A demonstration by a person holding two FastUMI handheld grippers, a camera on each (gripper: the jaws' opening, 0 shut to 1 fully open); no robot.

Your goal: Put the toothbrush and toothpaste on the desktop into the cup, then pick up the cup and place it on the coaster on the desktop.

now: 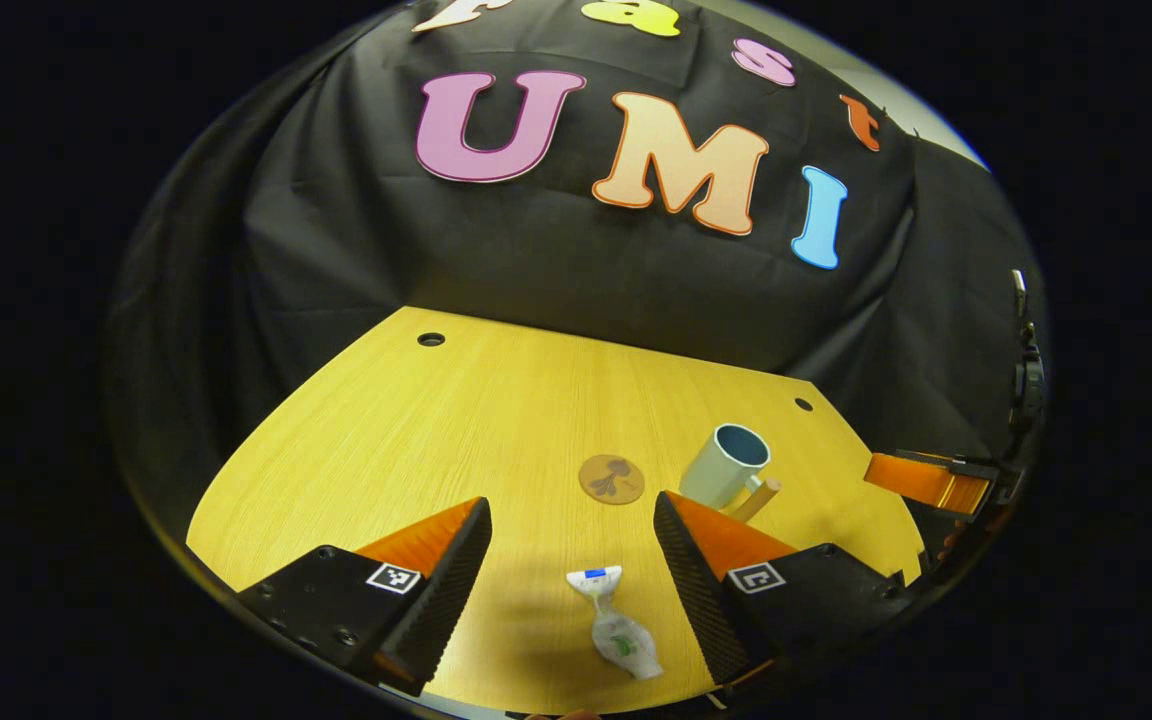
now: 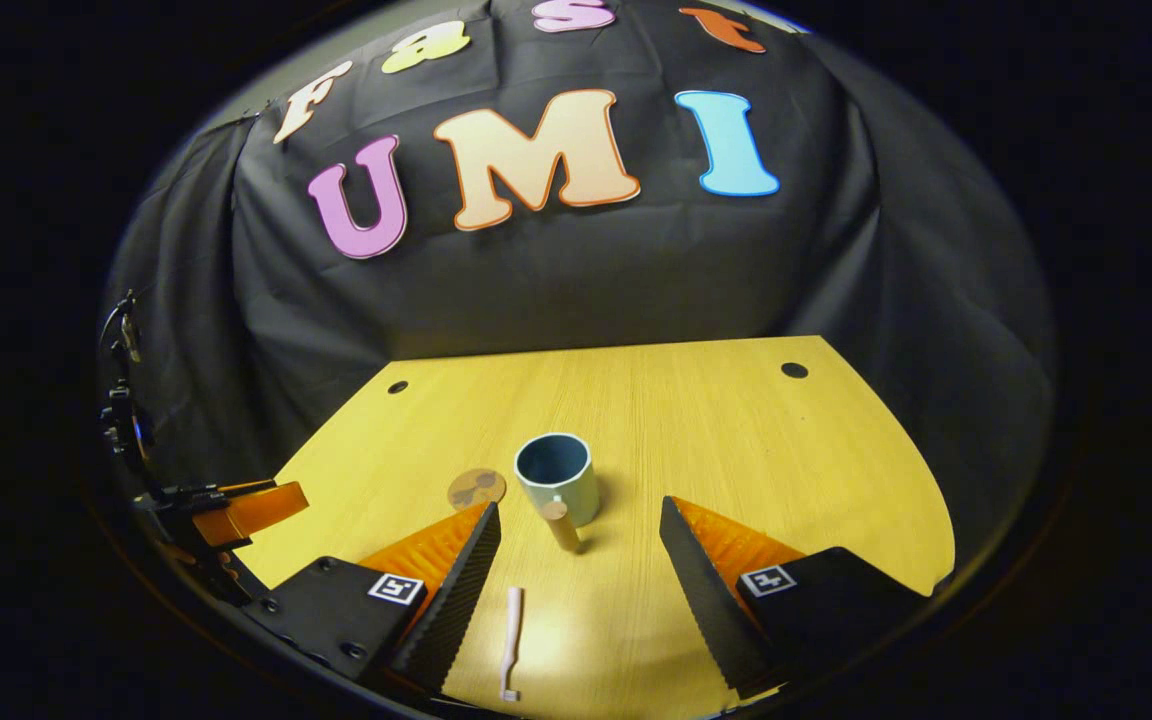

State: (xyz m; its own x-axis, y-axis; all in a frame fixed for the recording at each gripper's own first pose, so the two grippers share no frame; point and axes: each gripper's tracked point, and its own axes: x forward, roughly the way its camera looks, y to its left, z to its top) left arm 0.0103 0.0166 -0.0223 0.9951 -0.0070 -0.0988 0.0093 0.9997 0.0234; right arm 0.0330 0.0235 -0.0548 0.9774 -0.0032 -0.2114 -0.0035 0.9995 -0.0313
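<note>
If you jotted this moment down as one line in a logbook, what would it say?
left gripper: open above toothpaste | right gripper: open near toothbrush | cup: empty, on desktop | coaster: bare

- One cup (image 2: 557,475), with a wooden handle.
- One coaster (image 2: 477,488).
- One toothbrush (image 2: 511,641).
- One toothpaste tube (image 1: 619,625).
- One desk (image 2: 736,450) with two round holes at its far corners.

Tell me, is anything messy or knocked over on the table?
Nothing is knocked over. The cup stands upright, the coaster lies flat beside it, and the toothbrush and toothpaste lie on the desktop, waiting.
</note>
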